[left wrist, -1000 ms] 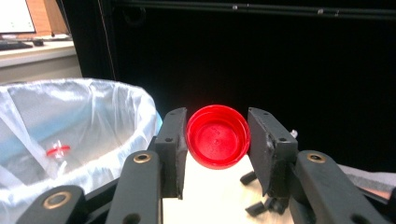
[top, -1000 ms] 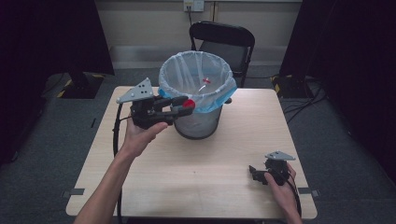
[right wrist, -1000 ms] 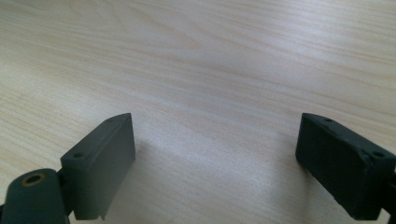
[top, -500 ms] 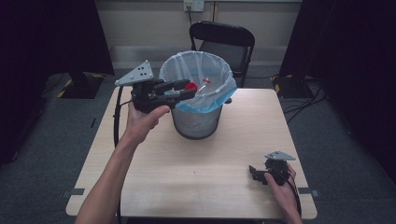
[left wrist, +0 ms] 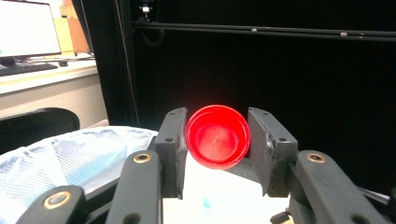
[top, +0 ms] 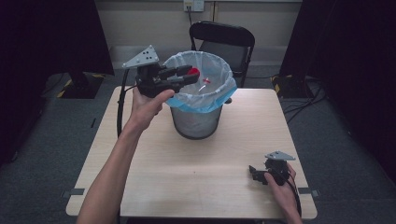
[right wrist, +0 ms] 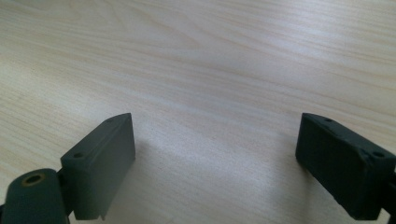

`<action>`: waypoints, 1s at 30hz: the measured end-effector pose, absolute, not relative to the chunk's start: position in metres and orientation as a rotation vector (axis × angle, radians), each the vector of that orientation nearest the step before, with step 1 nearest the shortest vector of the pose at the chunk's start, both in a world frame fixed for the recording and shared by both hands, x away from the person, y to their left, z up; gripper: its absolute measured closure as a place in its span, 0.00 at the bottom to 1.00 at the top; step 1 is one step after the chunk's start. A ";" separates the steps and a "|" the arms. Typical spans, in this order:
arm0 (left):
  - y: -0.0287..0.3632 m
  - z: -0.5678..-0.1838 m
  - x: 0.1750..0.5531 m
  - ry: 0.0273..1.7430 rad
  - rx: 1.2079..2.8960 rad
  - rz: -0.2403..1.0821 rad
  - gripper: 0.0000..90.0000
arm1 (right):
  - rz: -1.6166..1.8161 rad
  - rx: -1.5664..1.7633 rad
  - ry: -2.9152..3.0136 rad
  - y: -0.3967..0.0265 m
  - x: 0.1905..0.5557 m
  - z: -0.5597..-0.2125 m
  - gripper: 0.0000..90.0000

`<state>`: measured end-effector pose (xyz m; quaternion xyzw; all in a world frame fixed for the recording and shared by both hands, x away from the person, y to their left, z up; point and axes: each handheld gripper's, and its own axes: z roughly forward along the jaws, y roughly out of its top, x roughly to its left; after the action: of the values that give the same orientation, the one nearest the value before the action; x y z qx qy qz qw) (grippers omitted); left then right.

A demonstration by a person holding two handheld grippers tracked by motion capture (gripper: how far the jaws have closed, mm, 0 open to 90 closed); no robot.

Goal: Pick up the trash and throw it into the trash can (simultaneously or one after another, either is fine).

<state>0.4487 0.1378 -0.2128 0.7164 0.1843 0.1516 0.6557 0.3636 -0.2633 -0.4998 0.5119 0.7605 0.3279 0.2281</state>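
Left gripper (top: 187, 74) is raised above the desk's far-left quarter, level with the rim of the waste bin (top: 196, 119); its jaws are clamped on one red cap (left wrist: 217, 136), which the left gripper view shows seated between the two pads with its hollow side toward the camera. From the high view the cap (top: 193, 72) sits at the bin's near-left rim, over or just inside the opening — which of the two cannot be told. Judged on appearance, the cap is a small moulded plastic piece: light, stiff, smooth-walled and likely a little slippery, not fragile. The present hold across its outer wall, pads on opposite sides, looks the sound place to take it; a grip on the thin lip alone would probably let it pivot or pop out. The bin stands on the desk's far-centre, lined with a pale blue bag (top: 219, 91) folded over the rim; something small and red-and-white lies inside, too small to identify. Right gripper (top: 254, 173) rests low on the desk (top: 154, 172) near the near-right corner, jaws spread wide with nothing between them — bare wood grain shows in its own view. Count: one cap, one bin, one liner bag, two grippers, one chair (top: 223, 39) beyond the far edge.
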 end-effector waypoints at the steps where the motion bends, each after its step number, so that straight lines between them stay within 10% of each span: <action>1: 0.137 -0.213 0.451 0.421 1.624 0.349 0.66 | 0.903 1.410 2.094 -0.263 0.364 -0.500 0.12; 30: 0.135 -0.229 0.503 0.574 1.713 0.411 0.66 | 0.903 1.411 2.093 -0.263 0.364 -0.500 0.12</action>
<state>0.5026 0.1352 -0.2290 0.7391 0.2476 0.1773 0.6008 0.3637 -0.2632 -0.4998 0.5123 0.7601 0.3280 0.2283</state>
